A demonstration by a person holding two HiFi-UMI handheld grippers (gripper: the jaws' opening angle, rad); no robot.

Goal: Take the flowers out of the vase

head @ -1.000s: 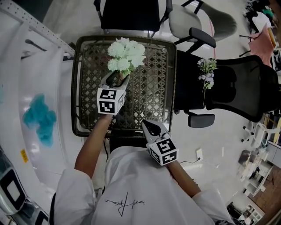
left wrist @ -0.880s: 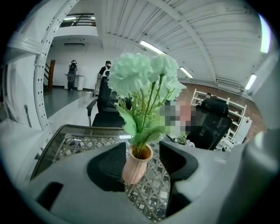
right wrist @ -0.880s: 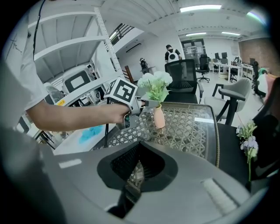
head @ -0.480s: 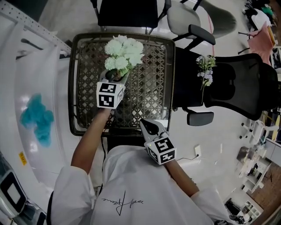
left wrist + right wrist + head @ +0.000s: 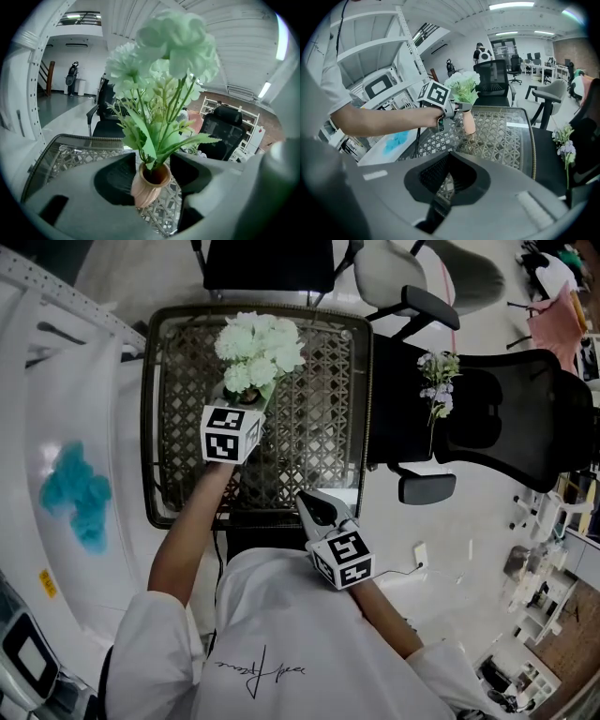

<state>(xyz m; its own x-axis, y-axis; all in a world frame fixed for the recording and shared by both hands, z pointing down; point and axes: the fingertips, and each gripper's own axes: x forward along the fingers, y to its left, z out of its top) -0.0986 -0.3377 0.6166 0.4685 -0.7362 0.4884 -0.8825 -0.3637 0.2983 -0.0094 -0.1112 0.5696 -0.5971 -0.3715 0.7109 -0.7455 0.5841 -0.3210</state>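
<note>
The biggest thing before me was the one counter (image 5: 309,427), a glass top over a brown woven lattice with a dark rounded rim. Three office chairs crowded its far and right sides: a black mesh one (image 5: 506,418) on my right, another black one (image 5: 267,263) beyond the far edge, and a pale grey one (image 5: 394,268) next to that. On the black seat to the right lay a single loose sprig (image 5: 438,381) of small lilac and white blossoms, well apart from the counter's things. To my left, a blotchy teal patch (image 5: 77,493) sat on a white surface. On the counter stood one bunch of pale, ruffled flowers (image 5: 258,348) with green toothed leaves, their stems down in one small, ribbed, terracotta-coloured vase (image 5: 147,185). My left tool (image 5: 244,399) was clamped round that vase near its mouth. My right tool (image 5: 305,498) hung near my chest at the counter's near edge, pinched closed on nothing.
</note>
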